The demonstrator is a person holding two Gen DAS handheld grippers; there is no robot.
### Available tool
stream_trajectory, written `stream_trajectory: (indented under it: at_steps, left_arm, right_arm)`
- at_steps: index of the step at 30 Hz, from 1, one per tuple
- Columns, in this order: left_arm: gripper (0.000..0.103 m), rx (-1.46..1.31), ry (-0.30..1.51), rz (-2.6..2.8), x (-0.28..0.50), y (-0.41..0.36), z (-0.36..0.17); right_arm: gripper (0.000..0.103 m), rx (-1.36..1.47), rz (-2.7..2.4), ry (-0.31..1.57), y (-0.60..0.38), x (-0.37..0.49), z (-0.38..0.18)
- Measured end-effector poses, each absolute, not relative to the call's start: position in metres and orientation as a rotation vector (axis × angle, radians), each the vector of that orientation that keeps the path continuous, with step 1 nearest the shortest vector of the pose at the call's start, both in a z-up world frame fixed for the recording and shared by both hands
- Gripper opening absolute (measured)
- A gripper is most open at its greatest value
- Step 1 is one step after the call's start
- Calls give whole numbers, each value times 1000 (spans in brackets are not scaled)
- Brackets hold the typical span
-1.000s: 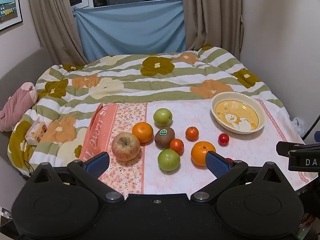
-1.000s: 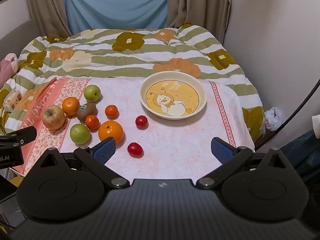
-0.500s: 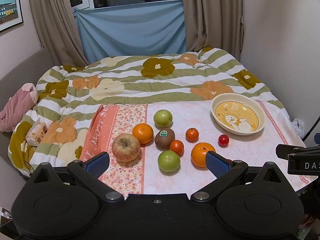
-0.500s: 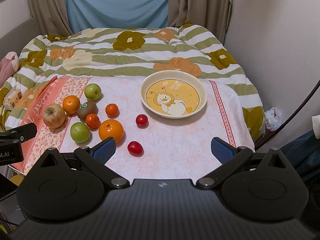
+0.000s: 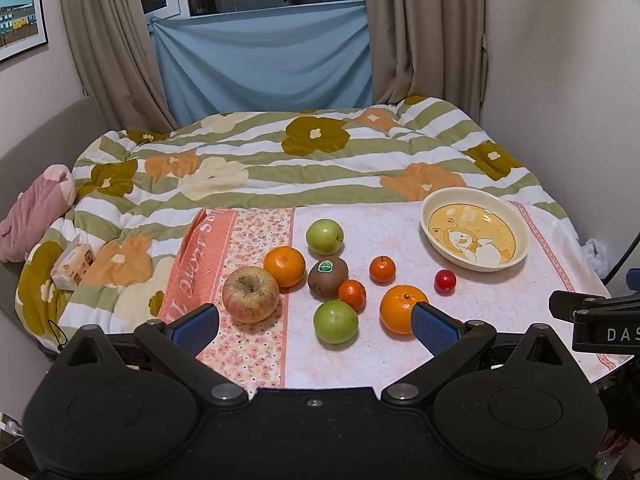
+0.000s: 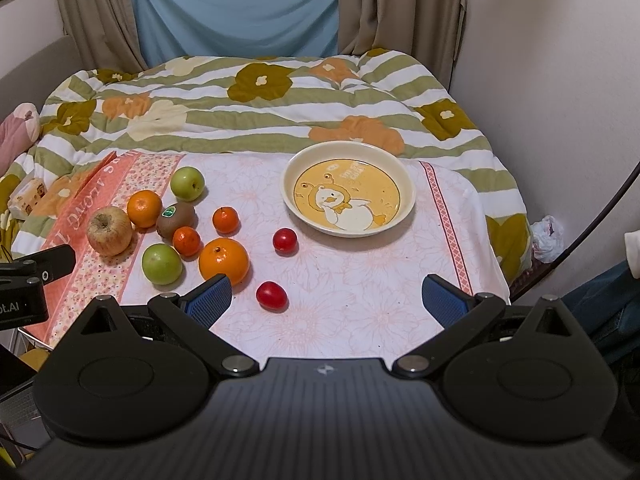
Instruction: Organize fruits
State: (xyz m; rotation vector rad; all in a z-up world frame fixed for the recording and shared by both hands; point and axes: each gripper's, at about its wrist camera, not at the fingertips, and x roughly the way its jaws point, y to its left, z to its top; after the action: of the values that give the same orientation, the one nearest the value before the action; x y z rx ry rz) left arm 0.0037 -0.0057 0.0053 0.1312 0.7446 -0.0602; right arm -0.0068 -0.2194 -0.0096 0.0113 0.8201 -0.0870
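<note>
Several fruits lie on a pink floral cloth (image 6: 360,300): a red apple (image 5: 250,294), two green apples (image 5: 325,236) (image 5: 335,321), two oranges (image 5: 284,266) (image 5: 402,308), a kiwi (image 5: 327,276), two mandarins (image 5: 382,269) (image 5: 352,294) and a cherry tomato (image 5: 445,280). A second tomato (image 6: 271,295) shows in the right wrist view. An empty yellow duck plate (image 6: 348,188) sits at the back right. My left gripper (image 5: 314,326) is open above the near fruits. My right gripper (image 6: 326,298) is open above the cloth's front, near the closer tomato.
The cloth lies on a bed with a green and orange flowered quilt (image 5: 280,160). A pink plush (image 5: 32,212) and a small box (image 5: 72,266) lie at the left. A wall (image 6: 560,80) stands close on the right. The cloth's front edge is just under the grippers.
Both views have shifted slightly, so the fruits and plate sit a little lower and farther in the frames. Both grippers stay open and empty. No fruit has moved.
</note>
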Motion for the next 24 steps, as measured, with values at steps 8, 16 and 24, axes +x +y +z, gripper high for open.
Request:
stream_trajectory:
  at_steps: [8,16,24]
  left_arm:
    - [103,130,738,-58,1,-5,6]
    - [103,130,737,-56,-1,-6,6]
    - [103,128,736,-57,-3,-6,7]
  right_arm:
    - [103,12,-86,820,-219,-7,-9]
    - [103,14,-85,818,-219,-8,-9]
    - [103,22,-84,815,-218,-9,-8]
